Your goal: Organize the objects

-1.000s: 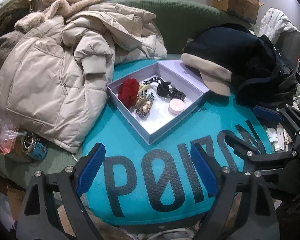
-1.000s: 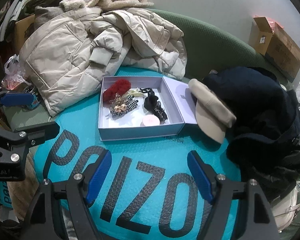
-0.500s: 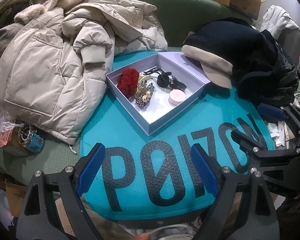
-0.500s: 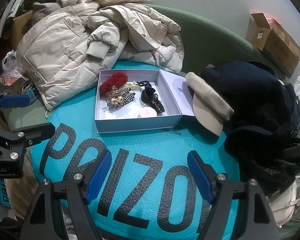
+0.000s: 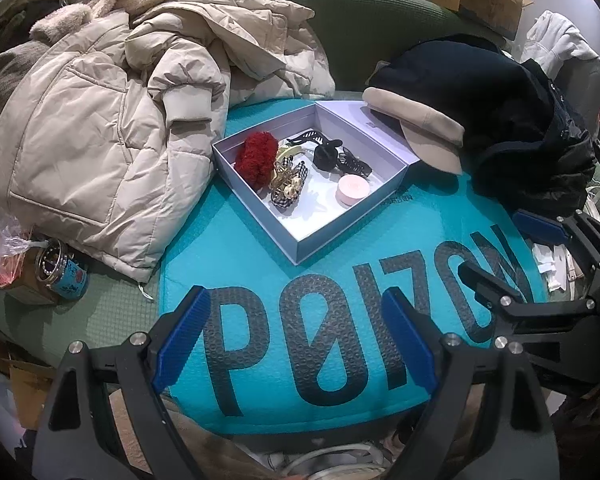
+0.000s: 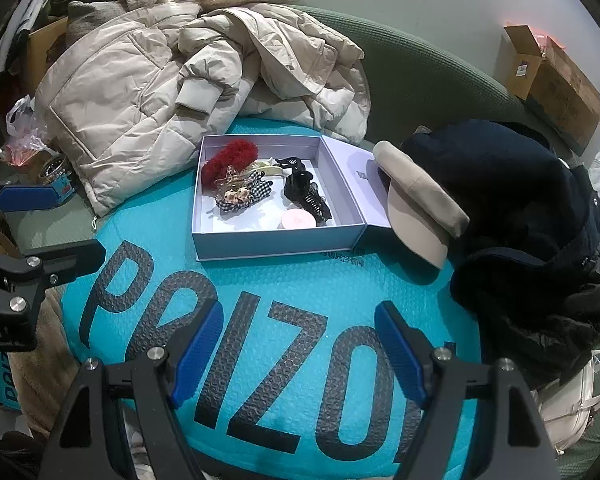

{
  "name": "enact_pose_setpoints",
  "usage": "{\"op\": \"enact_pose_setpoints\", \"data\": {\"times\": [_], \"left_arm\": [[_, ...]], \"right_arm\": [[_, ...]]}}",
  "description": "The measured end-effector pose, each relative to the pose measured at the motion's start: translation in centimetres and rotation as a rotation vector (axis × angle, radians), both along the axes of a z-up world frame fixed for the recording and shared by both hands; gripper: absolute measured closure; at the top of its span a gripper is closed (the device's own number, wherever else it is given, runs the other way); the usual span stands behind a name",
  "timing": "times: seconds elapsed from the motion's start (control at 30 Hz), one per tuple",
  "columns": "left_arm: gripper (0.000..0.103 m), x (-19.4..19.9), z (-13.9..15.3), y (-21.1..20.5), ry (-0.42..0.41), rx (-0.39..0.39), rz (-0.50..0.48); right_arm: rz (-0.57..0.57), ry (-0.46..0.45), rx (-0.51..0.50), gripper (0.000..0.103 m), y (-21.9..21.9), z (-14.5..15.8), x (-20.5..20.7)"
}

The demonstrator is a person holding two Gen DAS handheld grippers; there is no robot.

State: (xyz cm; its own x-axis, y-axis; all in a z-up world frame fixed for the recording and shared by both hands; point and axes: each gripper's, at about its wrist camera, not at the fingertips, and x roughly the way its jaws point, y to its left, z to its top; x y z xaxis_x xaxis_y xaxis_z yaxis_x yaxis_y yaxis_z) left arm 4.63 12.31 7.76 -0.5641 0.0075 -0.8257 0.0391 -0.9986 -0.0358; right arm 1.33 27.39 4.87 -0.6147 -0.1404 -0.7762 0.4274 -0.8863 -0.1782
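Little shift since before: left gripper (image 5: 296,342) and right gripper (image 6: 298,354) both spread, empty, above teal mailer (image 5: 340,300).

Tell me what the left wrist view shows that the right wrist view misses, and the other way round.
Only the left wrist view: a white garment at the far right, beyond the dark clothes.
Only the right wrist view: a white bag at the lower right.
Both: the open box of hair accessories on the teal mailer, the beige jacket, the beige cap, the tin, and both grippers open and empty.
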Motion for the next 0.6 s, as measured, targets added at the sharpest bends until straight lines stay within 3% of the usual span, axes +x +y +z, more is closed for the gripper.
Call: {"op": "enact_pose_setpoints", "data": {"times": [0.6], "left_arm": [[0.017,0.01,-0.44,-0.09,-0.027,-0.005,-0.005]], "right_arm": [[0.004,-0.002,0.008,0.025,-0.2,-0.18,0.09]]}}
